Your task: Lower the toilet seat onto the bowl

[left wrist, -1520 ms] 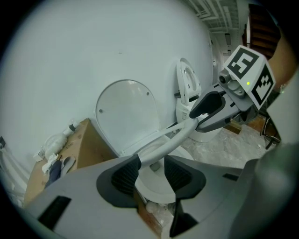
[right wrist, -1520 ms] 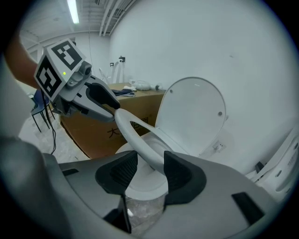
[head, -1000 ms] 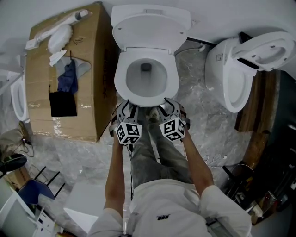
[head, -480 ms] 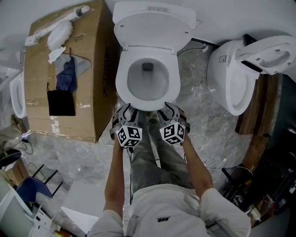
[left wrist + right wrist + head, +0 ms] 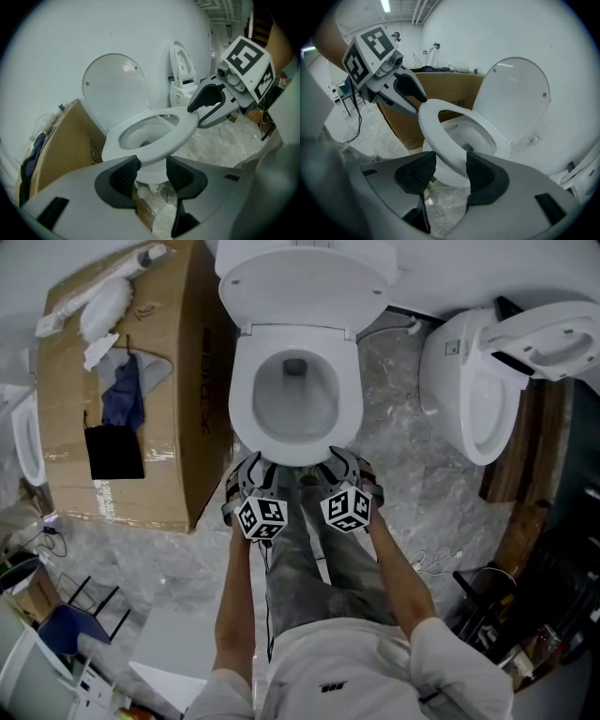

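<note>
The white toilet seat (image 5: 246, 401) lies flat on the bowl, and the lid (image 5: 302, 287) stands up against the tank. Both grippers hover side by side just before the bowl's front rim. My left gripper (image 5: 255, 471) is open with nothing between its pads. My right gripper (image 5: 339, 467) is open and empty too. In the left gripper view the seat (image 5: 180, 129) sits just beyond my open jaws, with the right gripper (image 5: 206, 101) at its front edge. The right gripper view shows the seat (image 5: 433, 126), the raised lid (image 5: 515, 98) and the left gripper (image 5: 410, 91).
A large cardboard box (image 5: 173, 427) with clothes and a black item on top stands close to the left of the toilet. A second toilet (image 5: 469, 390) stands to the right beside wooden planks (image 5: 525, 456). The person's legs (image 5: 314, 549) are below the grippers on the marble floor.
Both grippers stay open at the bowl's front rim. The head view has shifted a little, so the toilet sits slightly higher in the picture.
</note>
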Demonstrator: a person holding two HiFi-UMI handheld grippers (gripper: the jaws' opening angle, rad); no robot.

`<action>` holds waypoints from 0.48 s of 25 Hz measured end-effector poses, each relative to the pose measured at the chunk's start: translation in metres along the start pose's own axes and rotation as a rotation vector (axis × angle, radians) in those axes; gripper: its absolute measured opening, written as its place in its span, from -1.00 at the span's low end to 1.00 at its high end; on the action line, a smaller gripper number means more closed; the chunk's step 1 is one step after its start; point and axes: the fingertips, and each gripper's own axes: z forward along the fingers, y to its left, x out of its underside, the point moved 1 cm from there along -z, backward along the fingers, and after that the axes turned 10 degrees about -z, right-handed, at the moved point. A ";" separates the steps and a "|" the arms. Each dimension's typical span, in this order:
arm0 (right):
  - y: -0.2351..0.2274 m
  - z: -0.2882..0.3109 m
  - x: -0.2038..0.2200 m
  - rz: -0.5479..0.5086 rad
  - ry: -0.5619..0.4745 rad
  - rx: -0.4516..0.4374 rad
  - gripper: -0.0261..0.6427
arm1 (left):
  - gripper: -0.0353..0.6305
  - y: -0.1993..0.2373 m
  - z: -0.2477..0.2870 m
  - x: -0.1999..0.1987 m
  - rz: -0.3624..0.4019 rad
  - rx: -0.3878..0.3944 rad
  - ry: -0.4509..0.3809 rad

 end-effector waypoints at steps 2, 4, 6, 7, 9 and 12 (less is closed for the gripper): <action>0.004 0.004 0.006 -0.006 0.009 -0.004 -0.31 | -0.28 -0.003 0.004 0.005 0.007 0.001 0.011; 0.008 0.008 0.011 -0.011 0.015 -0.005 -0.31 | -0.28 -0.006 0.009 0.010 0.012 0.000 0.019; 0.011 0.013 0.014 -0.018 0.023 -0.006 -0.31 | -0.28 -0.007 0.013 0.016 0.016 -0.003 0.025; 0.013 0.016 0.016 -0.023 0.027 -0.006 -0.31 | -0.28 -0.008 0.016 0.019 0.019 -0.004 0.027; 0.017 0.021 0.019 -0.030 0.036 -0.008 -0.30 | -0.28 -0.009 0.020 0.025 0.022 -0.005 0.031; 0.022 0.028 0.025 -0.039 0.041 -0.011 -0.30 | -0.28 -0.011 0.026 0.033 0.026 -0.006 0.039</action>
